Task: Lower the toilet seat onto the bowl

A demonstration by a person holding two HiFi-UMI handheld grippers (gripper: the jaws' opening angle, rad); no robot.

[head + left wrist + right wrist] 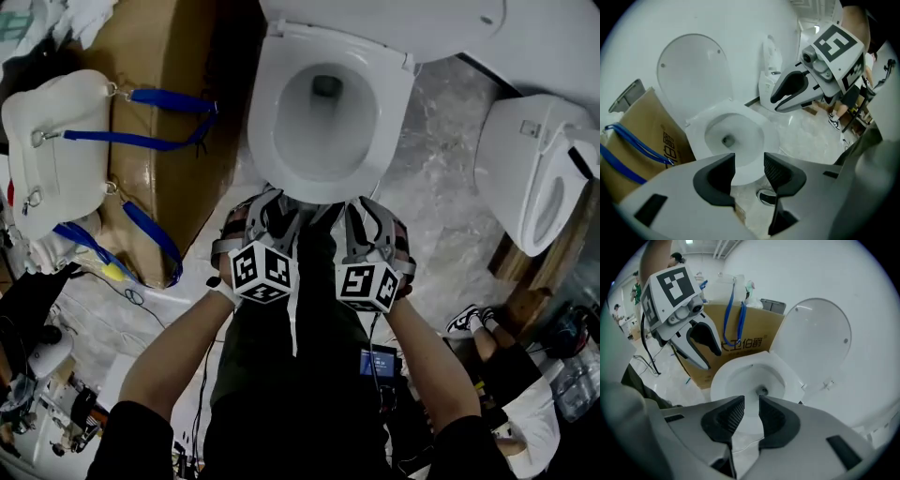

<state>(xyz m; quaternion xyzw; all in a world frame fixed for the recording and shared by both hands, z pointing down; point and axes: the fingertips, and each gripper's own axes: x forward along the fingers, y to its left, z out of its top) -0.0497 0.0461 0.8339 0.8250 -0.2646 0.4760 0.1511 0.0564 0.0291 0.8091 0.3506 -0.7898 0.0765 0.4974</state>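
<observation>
Your left gripper [749, 171] and right gripper [751, 413]: jaws apart, holding nothing. Toilet seat [266, 122] down on bowl [323, 136]; lid [691, 65] upright.

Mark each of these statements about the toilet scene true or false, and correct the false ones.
1. The lid is shut over the bowl. False: the lid stands raised behind it and the bowl is open.
2. A cardboard box with blue straps stands beside the bowl. True.
3. The left gripper is clamped on the bowl's rim. False: it is clear of the rim, its jaws apart and empty.
4. The right gripper holds nothing. True: its jaws stand apart with nothing between them.
</observation>
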